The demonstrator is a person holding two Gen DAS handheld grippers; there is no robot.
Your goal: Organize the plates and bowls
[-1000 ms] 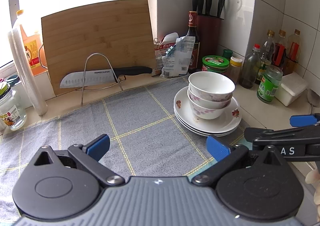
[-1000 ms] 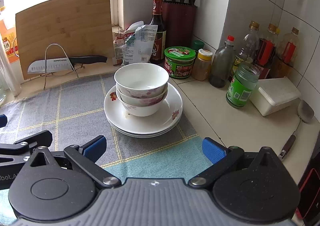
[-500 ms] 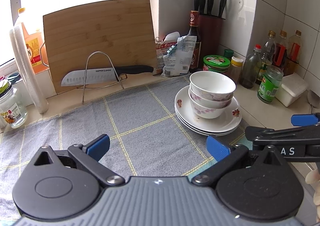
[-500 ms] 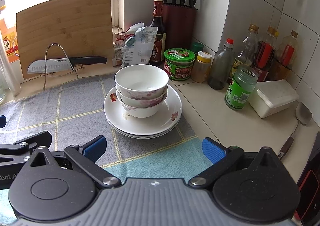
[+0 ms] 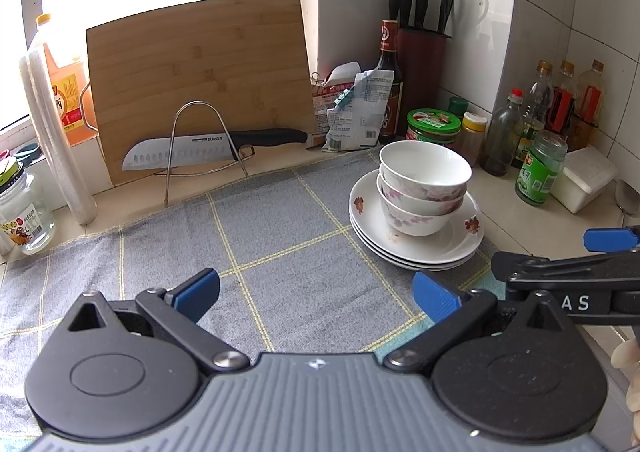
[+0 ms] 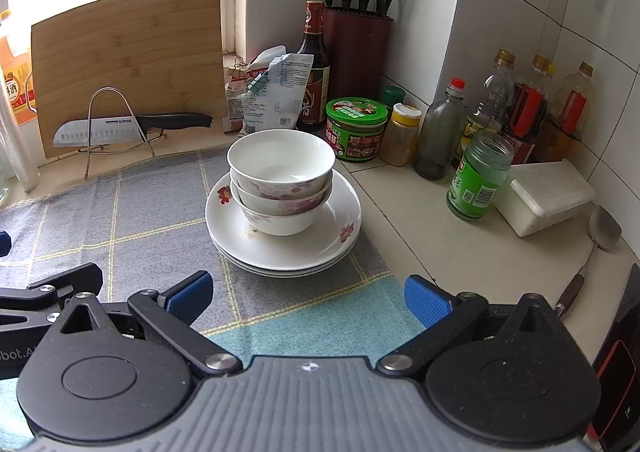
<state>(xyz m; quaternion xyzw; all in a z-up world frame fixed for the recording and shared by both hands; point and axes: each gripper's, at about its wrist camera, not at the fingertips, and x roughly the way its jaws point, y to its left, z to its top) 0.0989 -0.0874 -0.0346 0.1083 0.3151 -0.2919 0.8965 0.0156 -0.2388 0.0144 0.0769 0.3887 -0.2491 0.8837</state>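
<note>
Three white bowls with pink flowers are nested on a stack of three white plates, all on a grey checked cloth. My left gripper hovers open over the cloth, to the left of and nearer than the stack, with nothing between its blue pads. My right gripper is open too, empty, just in front of the plates. Each gripper shows at the edge of the other's view.
A bamboo cutting board and a knife on a wire rack stand at the back. A knife block, sauce bottles, green jars, a white box and a spatula crowd the right counter. A glass jar sits far left.
Both grippers have drawn back slightly and tilted a little; the bowls and plates have not moved. Both stay open.
</note>
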